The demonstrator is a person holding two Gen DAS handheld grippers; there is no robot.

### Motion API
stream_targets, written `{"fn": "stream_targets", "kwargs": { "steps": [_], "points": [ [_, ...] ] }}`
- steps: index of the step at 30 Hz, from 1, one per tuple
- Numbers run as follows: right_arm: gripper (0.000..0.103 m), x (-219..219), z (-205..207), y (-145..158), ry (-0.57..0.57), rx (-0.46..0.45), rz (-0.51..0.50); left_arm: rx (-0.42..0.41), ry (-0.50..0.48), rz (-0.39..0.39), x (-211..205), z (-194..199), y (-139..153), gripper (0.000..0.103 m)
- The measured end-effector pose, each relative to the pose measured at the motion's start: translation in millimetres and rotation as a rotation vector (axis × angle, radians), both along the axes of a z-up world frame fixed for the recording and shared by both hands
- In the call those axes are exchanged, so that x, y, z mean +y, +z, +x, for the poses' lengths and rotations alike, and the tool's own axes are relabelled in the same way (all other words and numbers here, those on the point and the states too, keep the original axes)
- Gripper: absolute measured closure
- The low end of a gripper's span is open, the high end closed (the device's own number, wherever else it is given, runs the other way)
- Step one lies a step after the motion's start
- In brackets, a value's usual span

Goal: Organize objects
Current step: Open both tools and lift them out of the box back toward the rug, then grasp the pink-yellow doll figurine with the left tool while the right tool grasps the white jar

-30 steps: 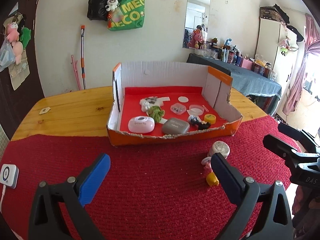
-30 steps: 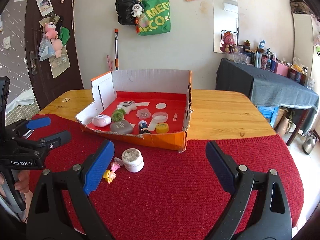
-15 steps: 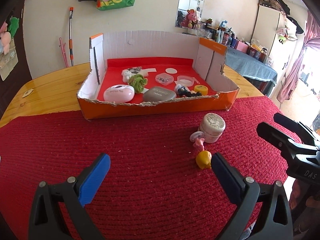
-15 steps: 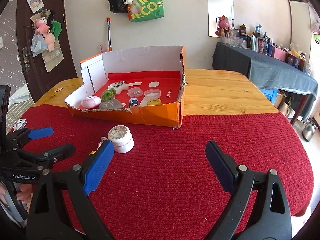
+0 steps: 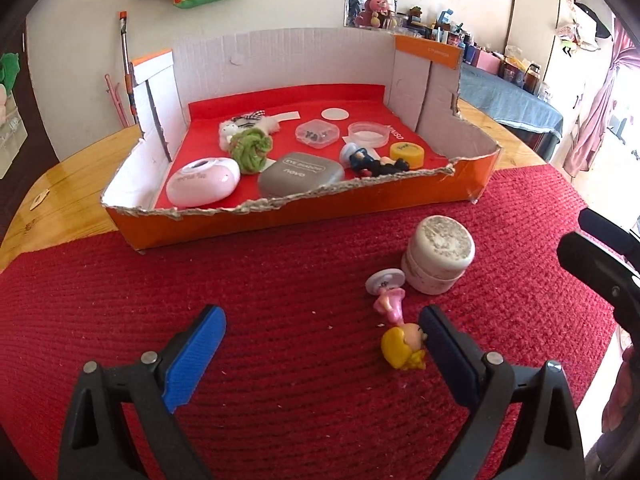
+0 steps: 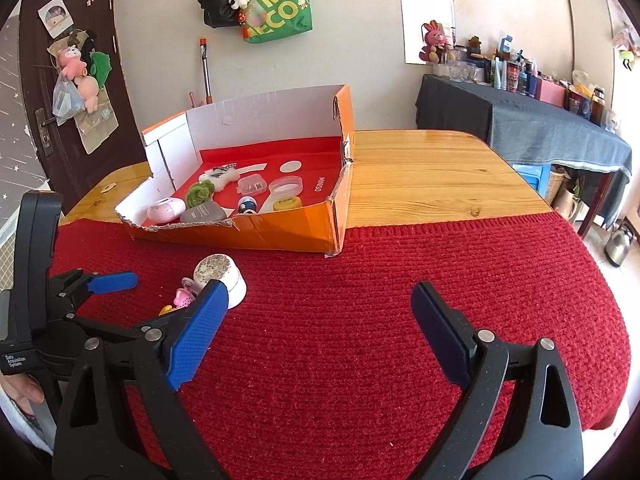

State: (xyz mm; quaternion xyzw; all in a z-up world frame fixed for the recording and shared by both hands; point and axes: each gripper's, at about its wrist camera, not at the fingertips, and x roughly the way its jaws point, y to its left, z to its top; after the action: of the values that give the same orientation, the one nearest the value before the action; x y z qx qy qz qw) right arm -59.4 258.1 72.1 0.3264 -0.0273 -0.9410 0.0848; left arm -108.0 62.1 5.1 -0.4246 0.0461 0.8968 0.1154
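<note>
An orange cardboard box (image 5: 304, 208) with a red floor holds several small items: a pink case (image 5: 202, 181), a grey case (image 5: 301, 172), a green yarn ball (image 5: 250, 148). On the red mat in front lie a white jar (image 5: 438, 254), a white disc (image 5: 386, 280) and a small doll with a pink dress and yellow hair (image 5: 400, 340). My left gripper (image 5: 320, 326) is open; its right finger touches or nearly touches the doll's head. My right gripper (image 6: 320, 304) is open and empty over the mat, right of the jar (image 6: 220, 276).
The box (image 6: 280, 232) stands half on the red mat (image 6: 440, 280), half on the wooden table (image 6: 420, 172). A dark side table (image 6: 520, 120) with bottles stands at the far right. Bags hang on the wall (image 6: 276, 4). The right gripper shows at the left wrist view's right edge (image 5: 600, 268).
My left gripper has moved forward and down toward the doll and jar, which now lie near its right finger. My right gripper has dropped closer to the mat. Both stay open.
</note>
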Motion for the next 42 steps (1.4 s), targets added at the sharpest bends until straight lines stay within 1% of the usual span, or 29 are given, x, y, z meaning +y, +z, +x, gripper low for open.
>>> {"fn": "stream_targets", "kwargs": {
  "steps": [4,9,11,12,14,16,22,23,26,29,30,31,32,34,36,37,38,42],
  "points": [
    [0.009,-9.8,-6.3,-4.6,0.067,-0.02,0.005,0.029,0.022,-0.039,-15.0,-5.6,1.5,0.004],
    [0.009,-25.6,-21.0,-15.1,0.169,-0.074,0.012,0.013,-0.013,-0.024,-25.2,-7.4,0.6,0.004],
    [0.009,-31.8,-25.8,-17.9,0.204,-0.089,0.03,0.001,-0.043,-0.008,-25.5,-5.5,-0.6,0.008],
    [0.009,-34.4,-27.6,-19.2,0.219,-0.095,0.039,-0.005,-0.058,0.0,-25.2,-5.1,-1.2,0.011],
    [0.009,-39.2,-30.7,-21.4,0.242,-0.112,0.055,0.005,-0.074,0.002,-24.0,-4.1,-0.7,0.014],
    [0.009,-43.0,-33.2,-22.7,0.257,-0.119,0.069,0.009,-0.096,0.005,-22.5,-3.7,0.0,0.019],
    [0.012,-50.2,-44.0,-27.5,0.285,-0.135,0.101,0.02,-0.129,0.0,-16.7,-3.1,0.4,0.029],
    [0.014,-51.2,-45.9,-28.4,0.29,-0.144,0.101,0.022,-0.134,0.001,-16.0,-2.5,0.3,0.03],
    [0.021,-56.9,-50.5,-30.4,0.304,-0.16,0.118,0.027,-0.152,0.006,-14.1,-0.2,0.6,0.038],
    [0.026,-64.3,-54.3,-31.8,0.323,-0.17,0.136,0.034,-0.169,0.013,-10.9,1.8,1.2,0.049],
    [0.027,-67.0,-55.3,-32.2,0.33,-0.17,0.144,0.036,-0.177,0.018,-9.9,2.3,1.4,0.057],
    [0.031,-69.6,-56.5,-33.1,0.335,-0.172,0.151,0.034,-0.184,0.025,-9.0,2.6,1.6,0.062],
    [0.036,-72.0,-57.5,-34.1,0.341,-0.176,0.158,0.036,-0.185,0.025,-7.5,3.0,1.9,0.065],
    [0.041,-75.7,-58.2,-35.8,0.354,-0.182,0.167,0.035,-0.206,0.032,-3.3,4.4,2.2,0.08],
    [0.047,-77.4,-56.8,-34.5,0.367,-0.172,0.166,0.043,-0.209,0.02,0.4,5.7,1.9,0.08],
    [0.058,-77.7,-56.3,-34.1,0.375,-0.169,0.157,0.049,-0.21,0.015,1.3,6.4,1.8,0.08],
    [0.067,-78.0,-56.2,-34.3,0.383,-0.172,0.148,0.05,-0.21,0.016,1.5,6.4,1.7,0.08],
    [0.068,-79.1,-54.2,-33.3,0.39,-0.162,0.148,0.041,-0.197,0.034,-1.5,5.2,3.2,0.08]
  ]
}}
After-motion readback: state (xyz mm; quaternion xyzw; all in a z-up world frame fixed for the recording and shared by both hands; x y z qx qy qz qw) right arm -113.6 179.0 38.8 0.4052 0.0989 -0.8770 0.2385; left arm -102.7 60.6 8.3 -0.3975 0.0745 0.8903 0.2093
